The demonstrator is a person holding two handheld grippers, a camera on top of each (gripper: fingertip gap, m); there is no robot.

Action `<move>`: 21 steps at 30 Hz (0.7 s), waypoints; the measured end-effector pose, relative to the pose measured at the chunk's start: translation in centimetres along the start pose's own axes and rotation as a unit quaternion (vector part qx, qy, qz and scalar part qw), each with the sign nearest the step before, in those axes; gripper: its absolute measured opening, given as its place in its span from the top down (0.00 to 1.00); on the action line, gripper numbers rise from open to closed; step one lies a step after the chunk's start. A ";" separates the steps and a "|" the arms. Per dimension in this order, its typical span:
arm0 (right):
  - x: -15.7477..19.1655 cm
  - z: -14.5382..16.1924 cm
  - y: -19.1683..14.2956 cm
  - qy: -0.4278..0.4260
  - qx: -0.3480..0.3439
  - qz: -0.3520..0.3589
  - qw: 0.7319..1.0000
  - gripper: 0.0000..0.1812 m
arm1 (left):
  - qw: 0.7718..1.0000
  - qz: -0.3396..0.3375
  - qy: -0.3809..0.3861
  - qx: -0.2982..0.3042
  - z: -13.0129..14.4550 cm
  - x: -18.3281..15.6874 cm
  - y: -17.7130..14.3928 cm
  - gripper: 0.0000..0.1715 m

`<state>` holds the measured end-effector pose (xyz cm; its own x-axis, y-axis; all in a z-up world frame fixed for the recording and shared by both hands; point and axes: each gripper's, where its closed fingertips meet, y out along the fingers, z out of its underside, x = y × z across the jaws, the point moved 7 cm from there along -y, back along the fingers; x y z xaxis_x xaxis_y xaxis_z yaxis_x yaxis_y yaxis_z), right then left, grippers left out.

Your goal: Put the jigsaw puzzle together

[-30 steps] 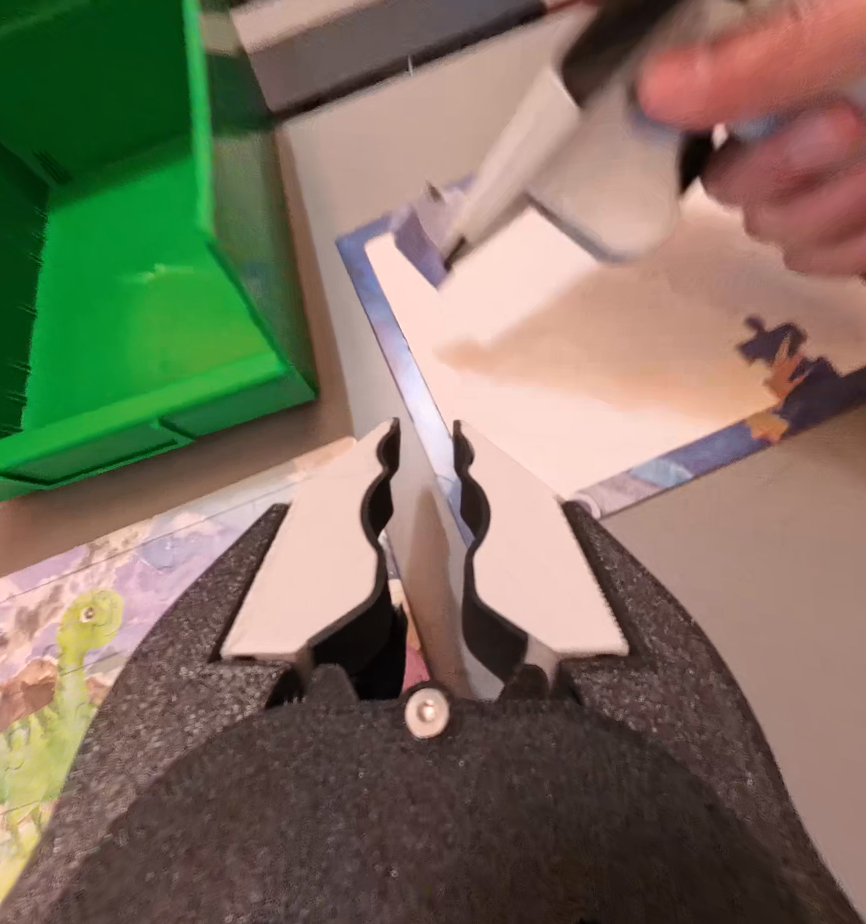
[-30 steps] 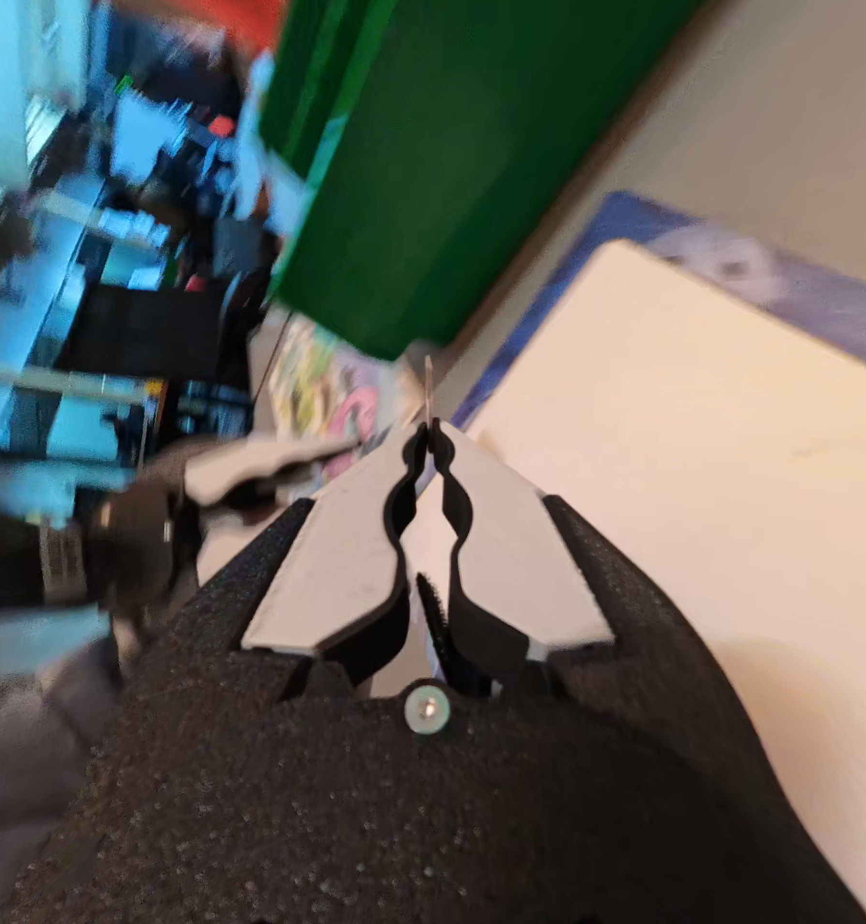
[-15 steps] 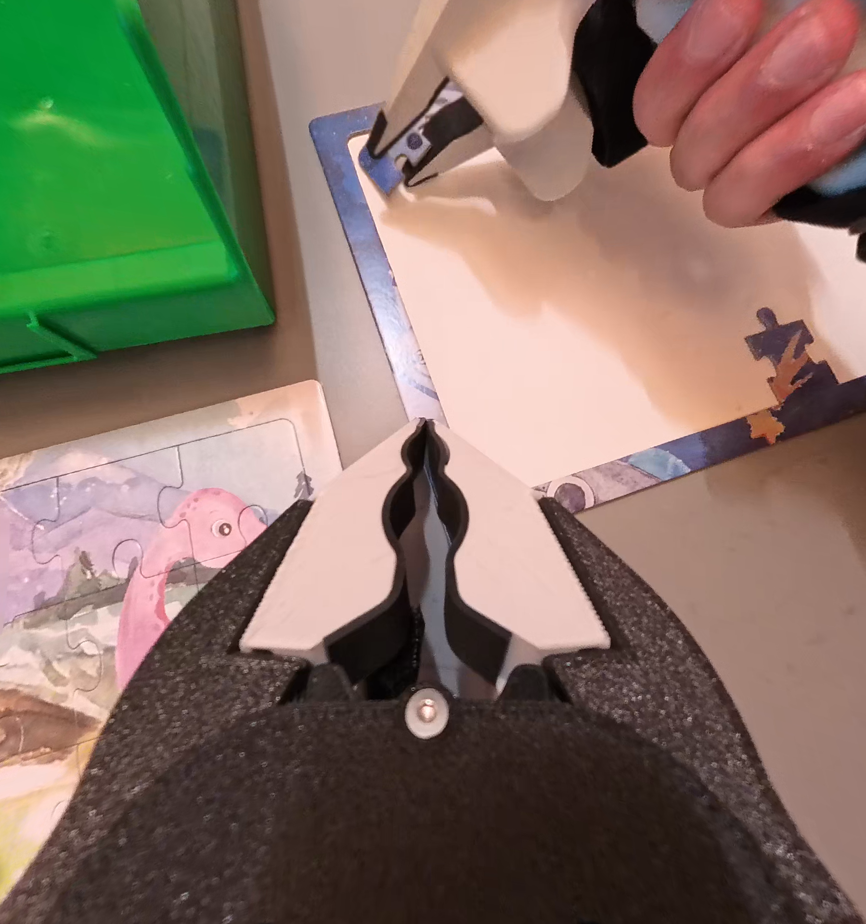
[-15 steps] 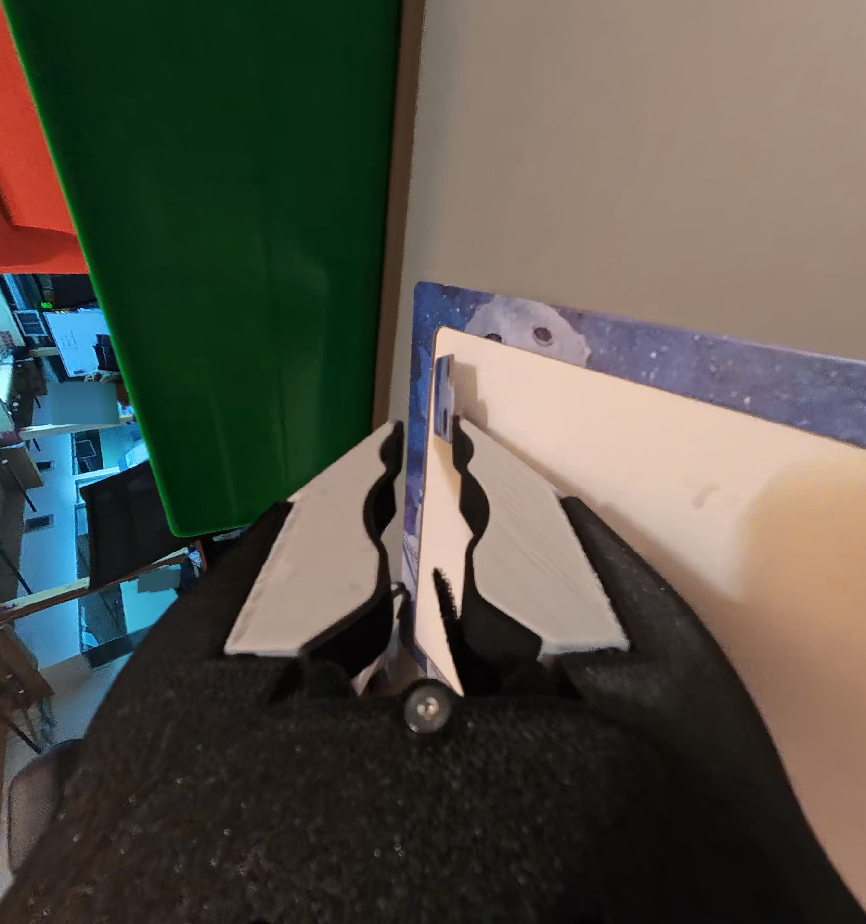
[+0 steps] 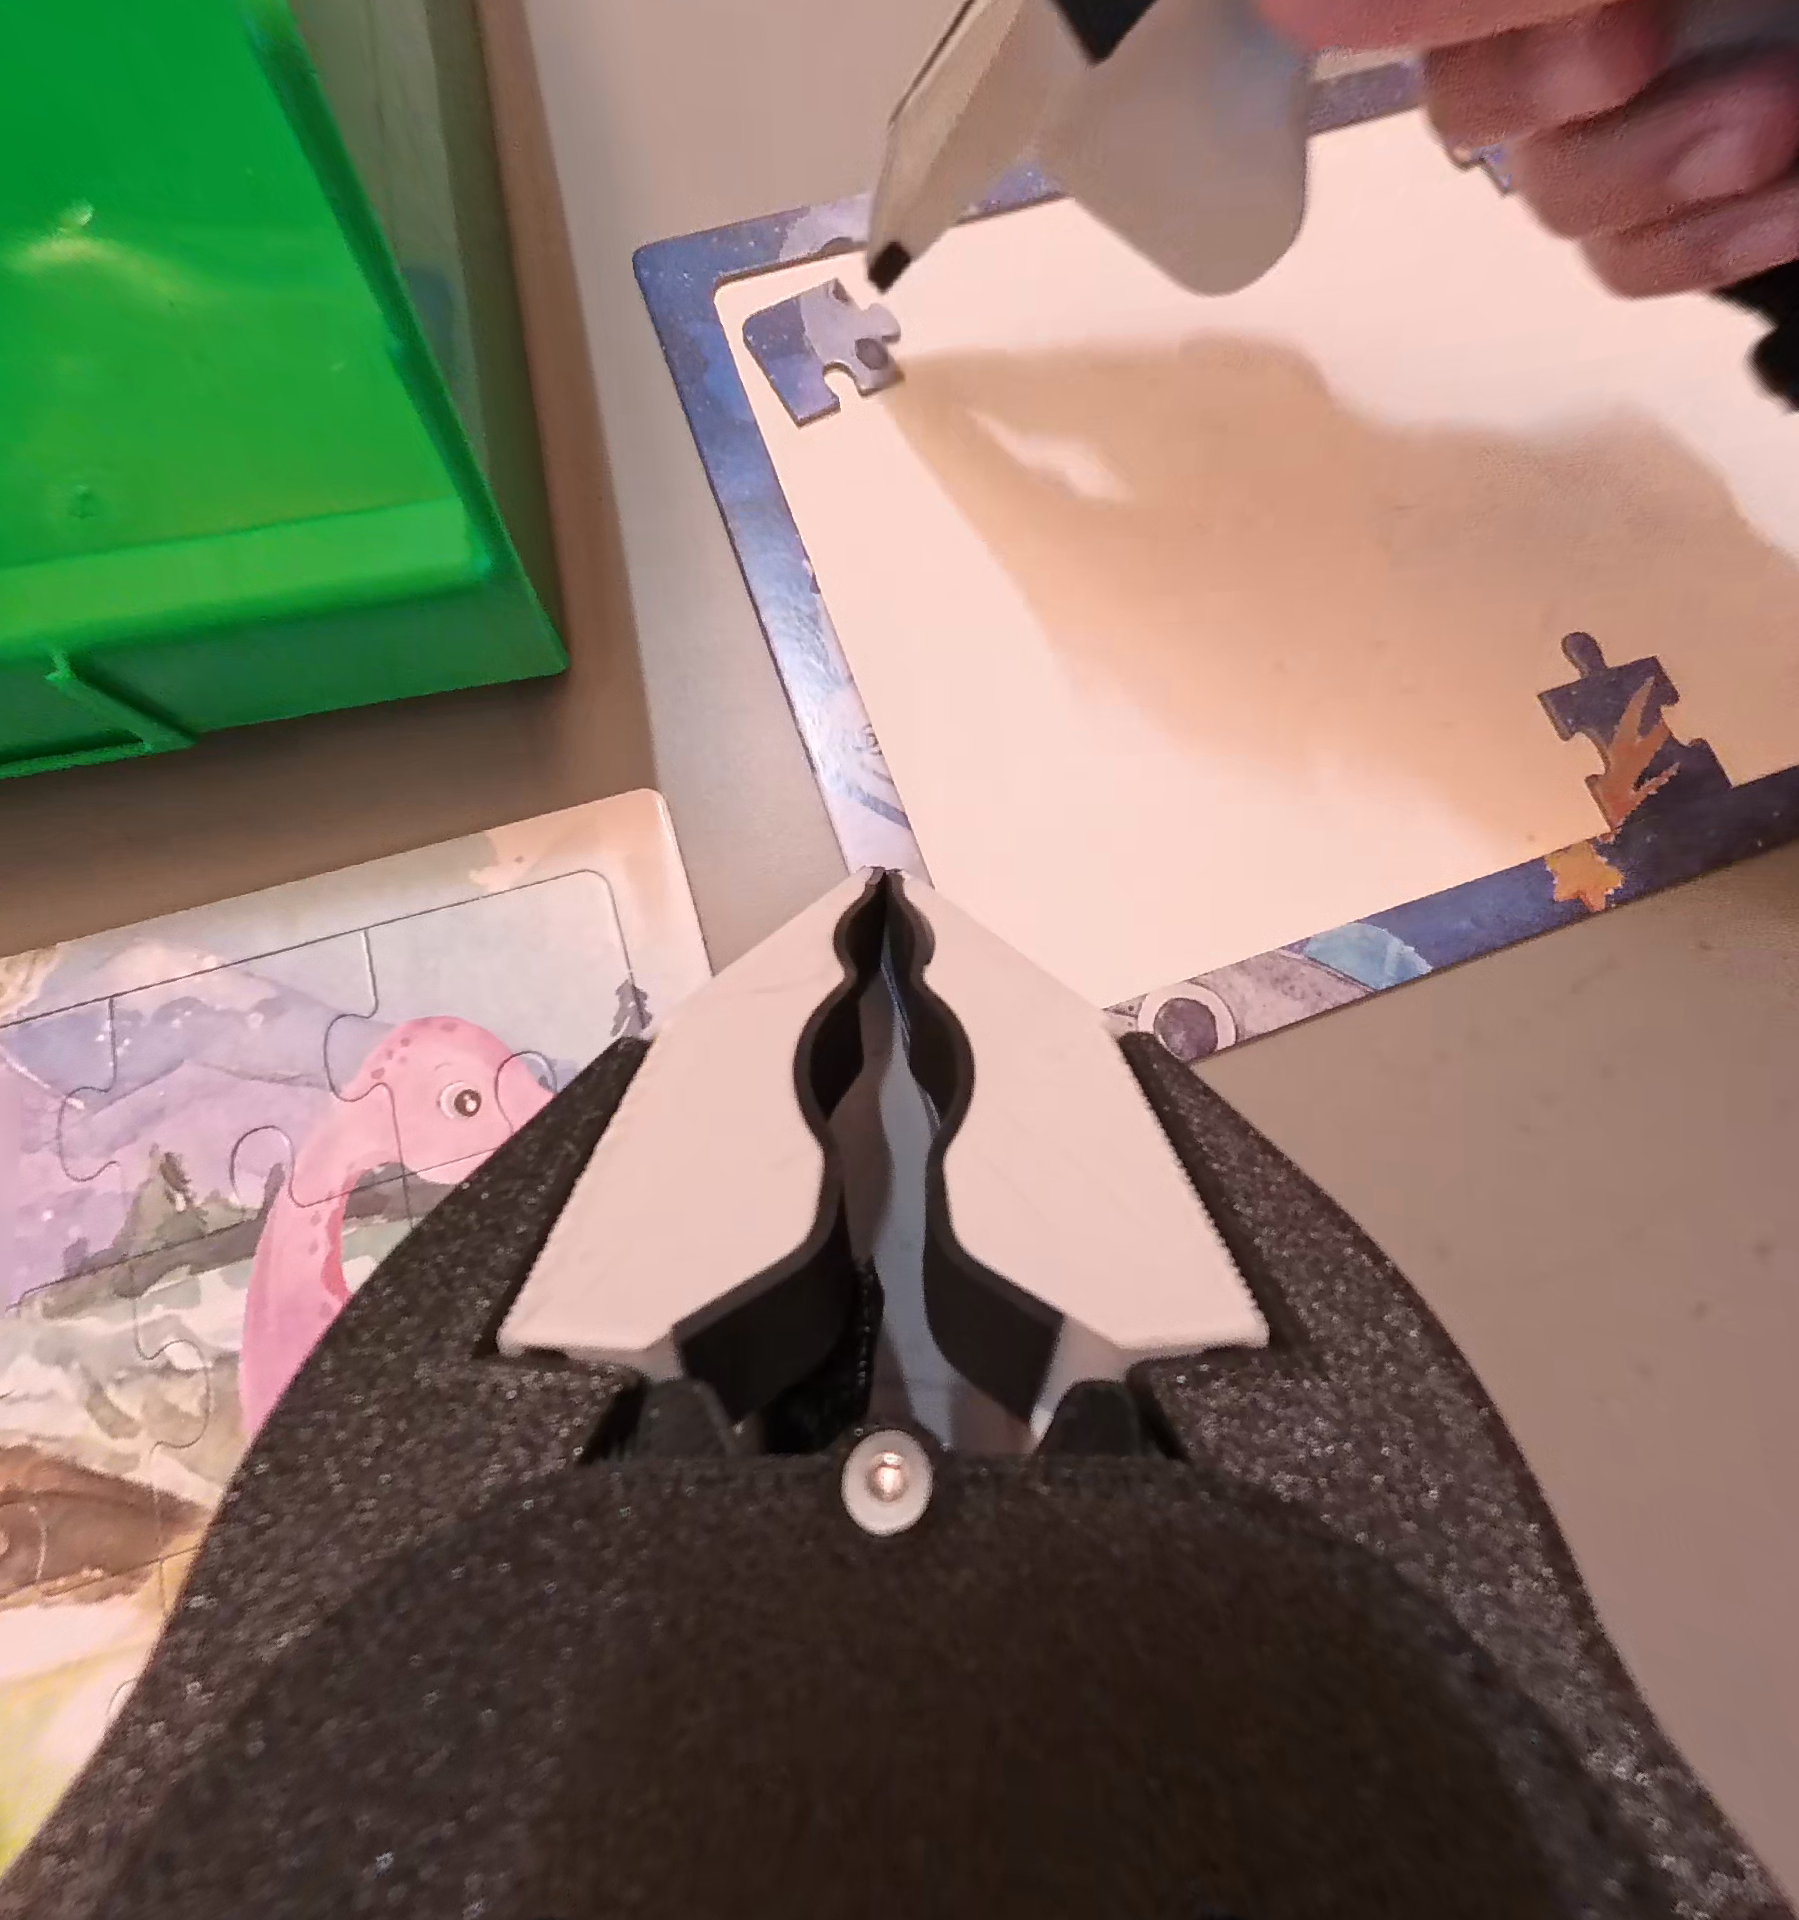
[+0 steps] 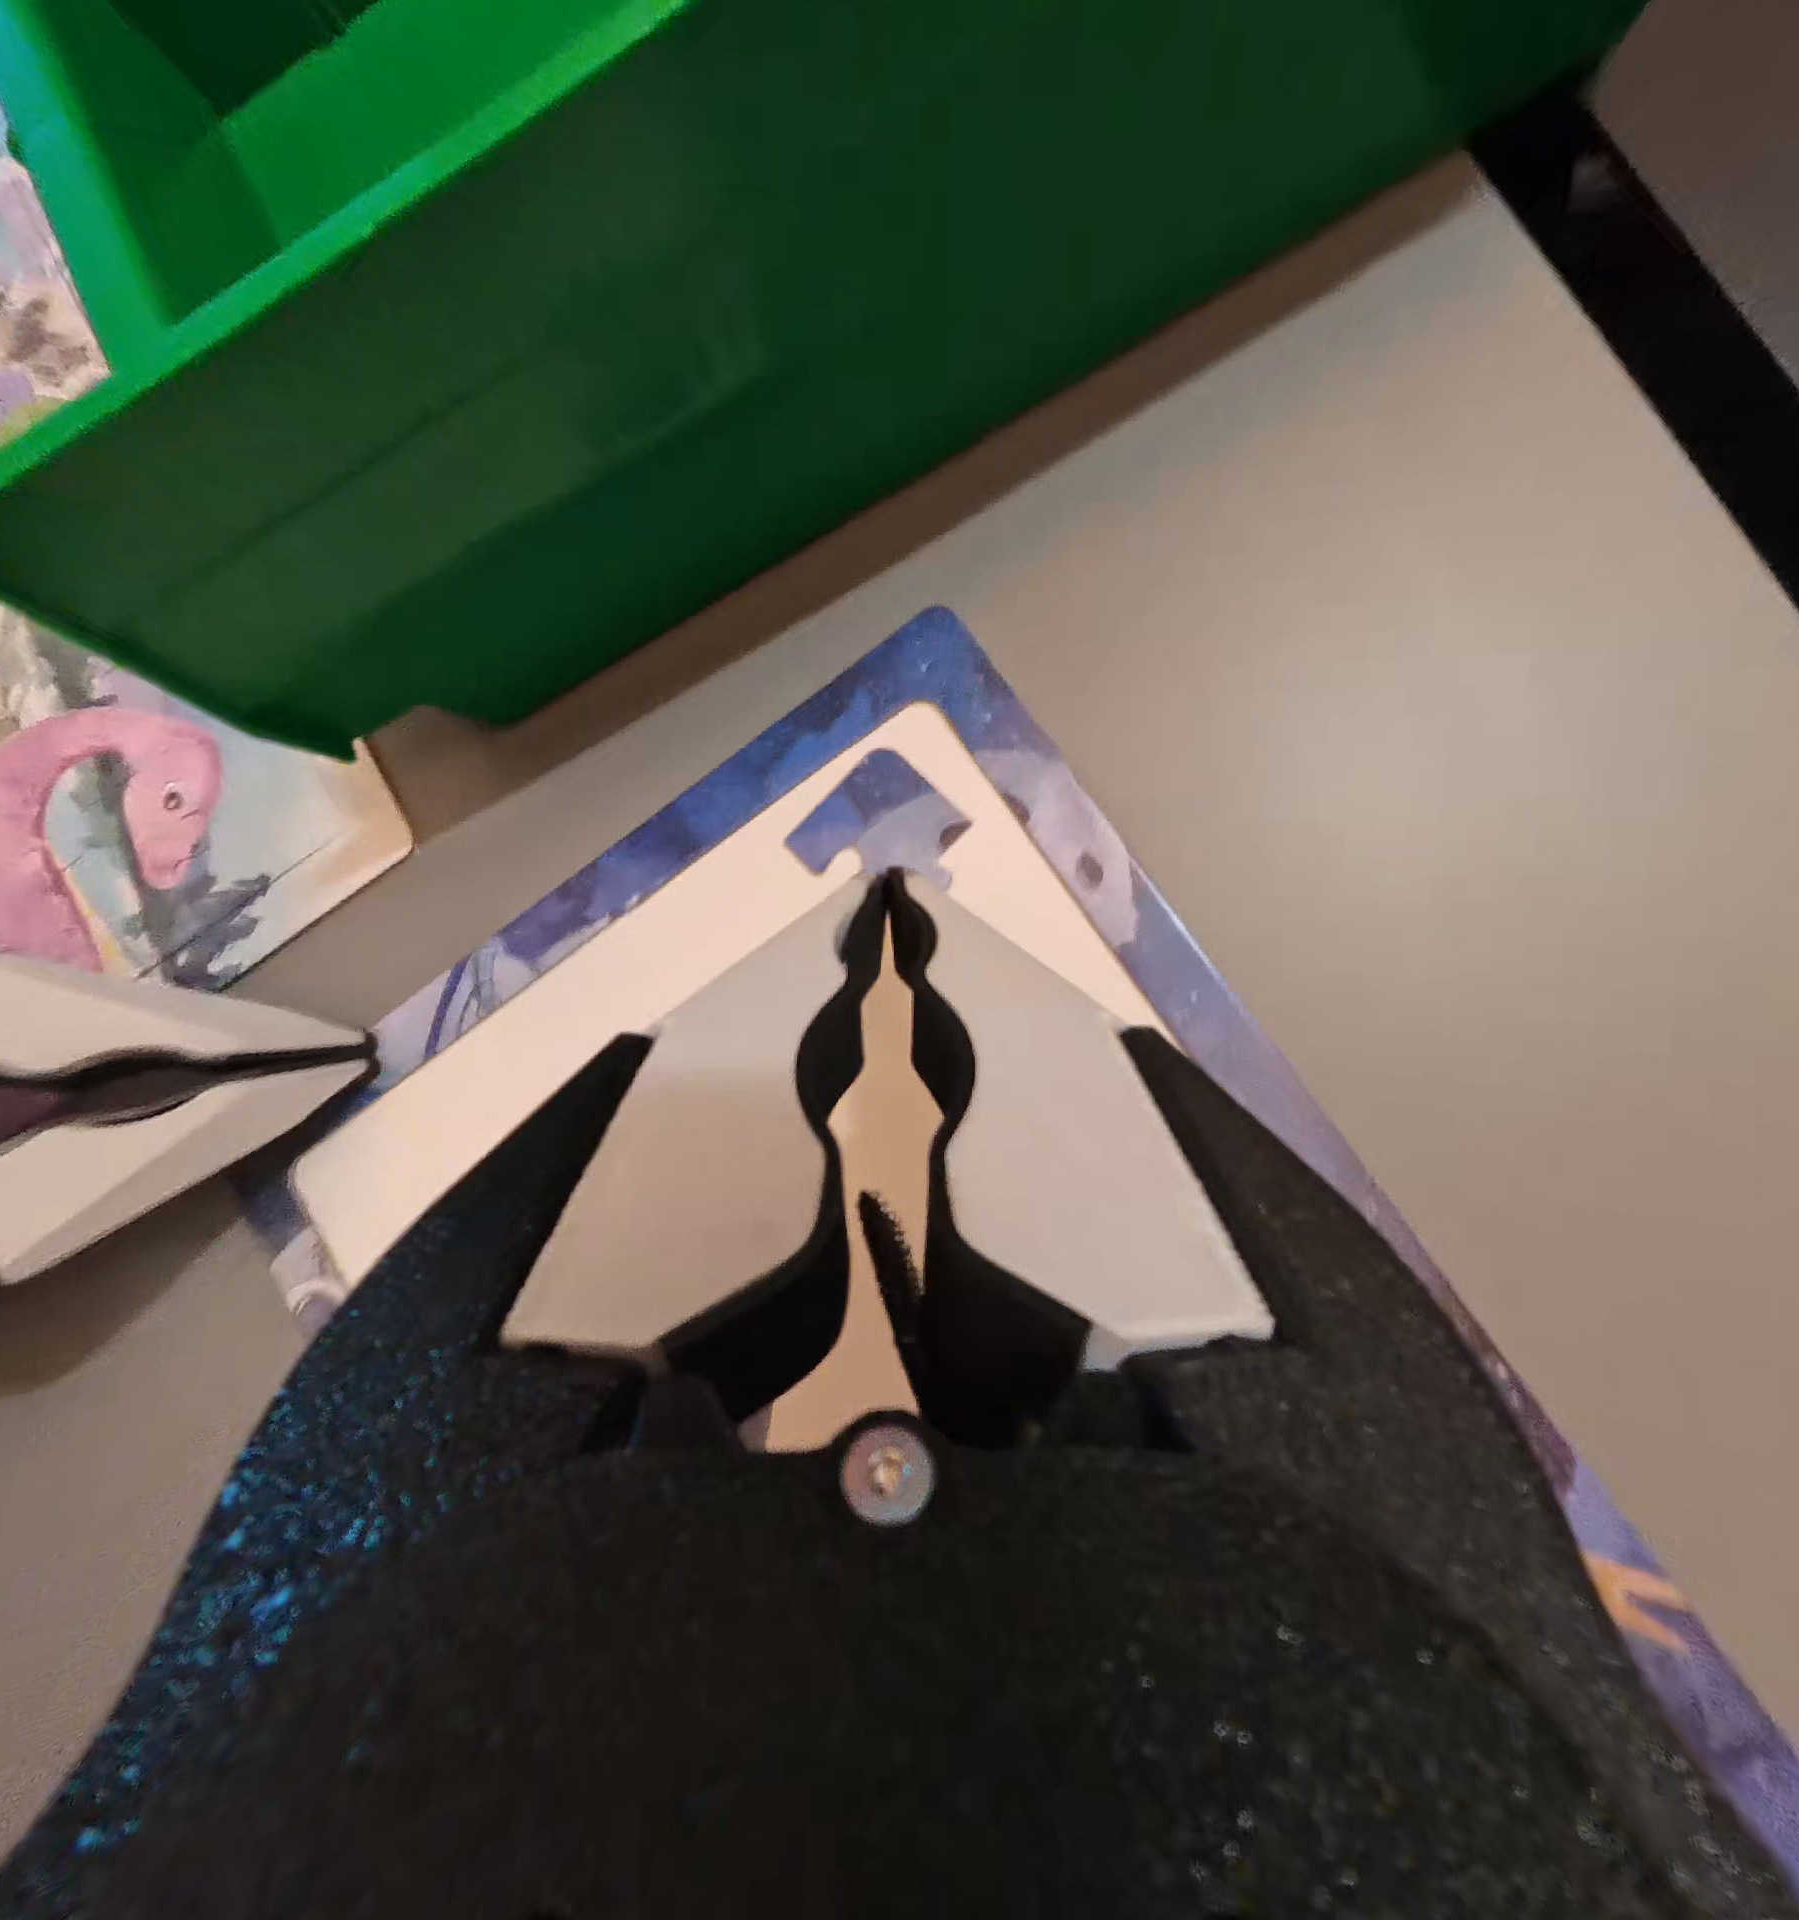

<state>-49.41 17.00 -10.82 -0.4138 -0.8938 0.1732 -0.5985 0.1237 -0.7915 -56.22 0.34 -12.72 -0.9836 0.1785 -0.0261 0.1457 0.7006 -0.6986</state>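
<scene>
Left wrist view
Bin: I see a green plastic bin [image 5: 199, 416] at top left on the beige table [image 5: 1497, 1299]; what I can see of its inside looks empty.
Puzzle tray: the blue-bordered tray [image 5: 770, 582] lies flat, its cream floor mostly bare. A blue corner piece [image 5: 822, 348] sits in its far-left corner, flat, knob facing into the tray. Another blue piece with orange marks [image 5: 1622, 727] sits against the near border.
Left gripper: my left gripper [image 5: 884, 883] has its tips pressed together with nothing between them, above the tray's near-left border.
Right gripper: my right gripper [image 5: 890, 265], held by a hand [image 5: 1643, 145], hangs just over the corner piece; whether it touches, I cannot tell.
Dinosaur puzzle: a finished one [image 5: 251, 1091] lies at left.

Right wrist view
Bin: the green bin [image 6: 666, 364] fills the top.
Right gripper: tips [image 6: 890, 883] meet, empty, just at the corner piece's [image 6: 879, 816] near edge.
Left gripper: [image 6: 360, 1055] closed at the tray's [image 6: 1186, 935] left border.
</scene>
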 end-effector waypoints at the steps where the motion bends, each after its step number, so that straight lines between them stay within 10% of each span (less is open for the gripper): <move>1: 0.3 -0.2 0.5 -0.006 -0.005 -0.011 1.000 1.00 | 1.000 -0.001 0.001 0.000 0.0 0.0 0.0 1.00; 21: 1.3 -1.4 2.2 -0.036 0.023 -0.018 0.999 1.00 | 1.000 -0.002 0.017 0.002 0.0 0.0 0.0 1.00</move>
<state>-52.24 16.74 -11.47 -0.3417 -0.9259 0.1610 -0.5788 0.0724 -0.8122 -56.19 0.31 -12.75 -0.9801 0.1986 0.0014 0.1407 0.6993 -0.7008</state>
